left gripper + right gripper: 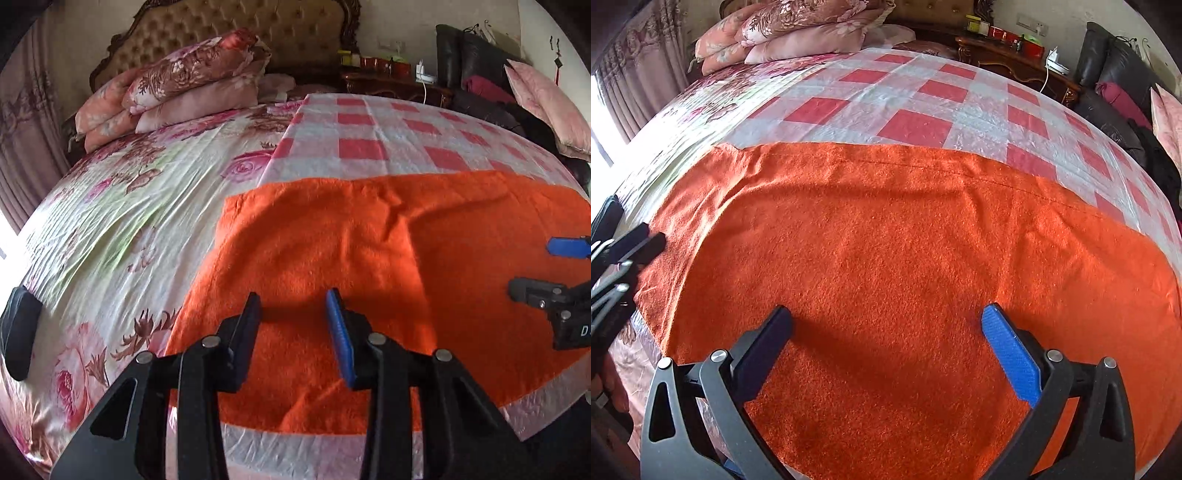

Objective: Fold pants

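Fuzzy orange pants (351, 240) lie flat across the near end of the bed, on a red-and-white checked plastic sheet (369, 133). My left gripper (294, 304) hovers over the left part of the pants near their front edge. Its jaws are moderately apart with nothing between them. My right gripper (888, 315) stands wide open just above the pants (886, 240), also with nothing between its fingers. In the left wrist view the right gripper (532, 267) shows at the right edge. In the right wrist view the left gripper (652, 236) shows at the left edge.
A floral bedspread (129, 192) covers the left of the bed, with stacked pillows (177, 81) at the headboard. A dark object (18, 332) lies at the bed's left edge. A wooden nightstand (391, 81) and a black sofa (480, 74) stand at the far right.
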Available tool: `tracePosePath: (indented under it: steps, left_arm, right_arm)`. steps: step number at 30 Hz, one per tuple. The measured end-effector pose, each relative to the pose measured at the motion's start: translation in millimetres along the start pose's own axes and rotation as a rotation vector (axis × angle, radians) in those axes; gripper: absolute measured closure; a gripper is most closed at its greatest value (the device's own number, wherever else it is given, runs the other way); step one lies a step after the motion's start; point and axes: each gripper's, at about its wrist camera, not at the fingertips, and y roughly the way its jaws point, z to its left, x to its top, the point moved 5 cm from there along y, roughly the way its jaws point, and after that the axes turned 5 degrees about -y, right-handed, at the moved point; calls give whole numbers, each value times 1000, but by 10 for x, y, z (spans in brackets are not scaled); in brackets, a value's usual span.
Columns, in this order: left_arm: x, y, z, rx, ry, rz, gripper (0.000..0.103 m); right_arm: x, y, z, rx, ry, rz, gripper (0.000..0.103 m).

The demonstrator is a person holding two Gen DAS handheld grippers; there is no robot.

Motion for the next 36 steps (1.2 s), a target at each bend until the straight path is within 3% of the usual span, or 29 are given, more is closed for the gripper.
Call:
tracePosePath:
  steps: [7, 9, 11, 14, 17, 20, 22, 24, 27, 29, 31, 33, 36]
  left_arm:
    - [153, 122, 196, -64, -31, 77, 64]
    - [258, 81, 211, -88, -56, 57, 65]
    - [424, 60, 128, -107, -47, 27, 64]
    - [593, 210, -138, -163, 5, 64, 64]
    - [610, 481, -335, -142, 81, 123, 64]
    - [670, 564, -260, -134, 55, 106, 61]
    - [693, 631, -66, -72, 9, 101, 38]
    - [707, 676, 136, -55, -61, 105, 37]
    - [702, 560, 439, 37, -151, 83, 49]
    - [681, 328, 455, -30, -186, 32, 49]
    - [578, 118, 268, -96, -148, 7, 49]
    - [377, -65, -67, -147, -32, -8, 48]
    - [52, -137, -452, -105, 135, -18, 46]
  right_arm:
    - [19, -1, 1, -1, -1, -4, 4]
    - [11, -18, 0, 0, -2, -6, 4]
    - [6, -23, 3, -1, -2, -17, 4]
    - [8, -27, -1, -2, -3, -20, 4]
    - [14, -26, -1, -1, -3, -15, 4]
    - [11, -27, -2, 0, -6, -18, 4]
    - [6, -30, -4, 4, -12, -25, 4]
    - [-2, -34, -3, 6, -16, -30, 4]
    - [-4, -39, -7, 11, -20, -30, 4]
    - [-6, -39, -8, 12, -23, -33, 4]
    - [-3, -42, -6, 14, -26, -30, 4]
    - [4, -42, -3, 15, -27, -27, 4]
    - [-1, -47, -6, 23, -39, -23, 5]
